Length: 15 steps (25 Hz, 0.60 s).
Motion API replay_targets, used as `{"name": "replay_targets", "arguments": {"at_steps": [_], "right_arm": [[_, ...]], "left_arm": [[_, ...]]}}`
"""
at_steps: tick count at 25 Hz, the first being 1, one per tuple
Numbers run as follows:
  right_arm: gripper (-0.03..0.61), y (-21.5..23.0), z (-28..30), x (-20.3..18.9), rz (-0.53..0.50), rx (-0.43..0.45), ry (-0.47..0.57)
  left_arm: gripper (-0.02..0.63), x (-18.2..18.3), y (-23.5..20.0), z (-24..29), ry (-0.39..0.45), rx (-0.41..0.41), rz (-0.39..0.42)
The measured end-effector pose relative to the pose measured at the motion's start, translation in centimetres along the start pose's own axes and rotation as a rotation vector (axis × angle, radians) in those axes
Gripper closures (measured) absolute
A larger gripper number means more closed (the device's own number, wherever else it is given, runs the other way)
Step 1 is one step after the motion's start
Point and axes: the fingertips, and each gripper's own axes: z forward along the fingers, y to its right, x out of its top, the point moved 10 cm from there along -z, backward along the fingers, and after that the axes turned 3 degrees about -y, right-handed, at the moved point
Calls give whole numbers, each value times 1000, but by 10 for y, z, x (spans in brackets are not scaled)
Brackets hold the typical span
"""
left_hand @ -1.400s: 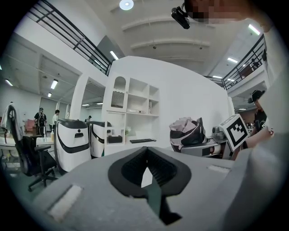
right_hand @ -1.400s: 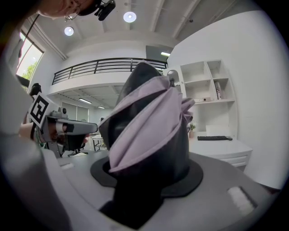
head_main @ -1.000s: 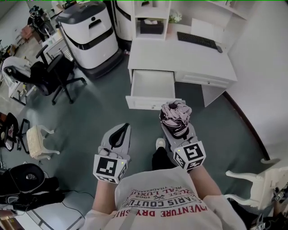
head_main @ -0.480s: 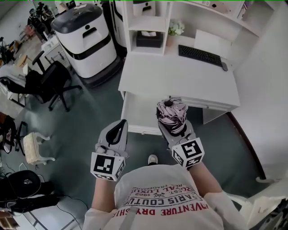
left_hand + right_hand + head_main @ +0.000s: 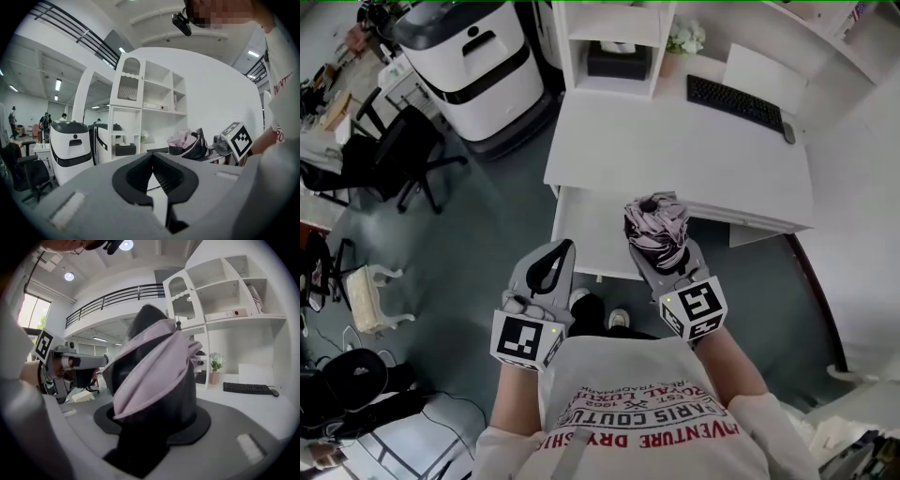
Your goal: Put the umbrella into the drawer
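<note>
The folded umbrella (image 5: pixel 656 228), pink and black, stands bunched between the jaws of my right gripper (image 5: pixel 662 259), which is shut on it. In the right gripper view the umbrella (image 5: pixel 152 376) fills the middle and hides the fingertips. The white drawer (image 5: pixel 589 230) is pulled open under the white desk (image 5: pixel 675 159); the umbrella hovers over the drawer's front right part. My left gripper (image 5: pixel 565 247) is beside it to the left, over the drawer's front edge. Its jaws are shut tip to tip with nothing between them, which the left gripper view confirms at the left gripper (image 5: pixel 153 157).
On the desk lie a black keyboard (image 5: pixel 736 101), a white pad (image 5: pixel 766 75) and a potted plant (image 5: pixel 684 37); a black box (image 5: pixel 619 61) sits on the shelf. A white and black machine (image 5: pixel 473 56), an office chair (image 5: pixel 394 164) and a small stool (image 5: pixel 370 295) stand at left.
The person has walked up to the desk, so the open drawer now lies right under both grippers. The umbrella stays held in the right gripper; the left stays shut.
</note>
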Motion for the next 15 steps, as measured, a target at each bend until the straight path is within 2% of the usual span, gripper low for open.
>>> {"name": "replay_targets", "arguments": {"at_steps": [5,10,15], "right_arm": [[371,9,45,-9,-5,25,-78],[370,12,100,-32,-35,84,-201],[370,8,159,-76,-91,182,-360]], "left_arm": [[611,-9,-39,30,-13,-50,-35],[611,-22,-76,56,-30,-97,-44],[611,-61,-104,72,-71,-139,-76]]}}
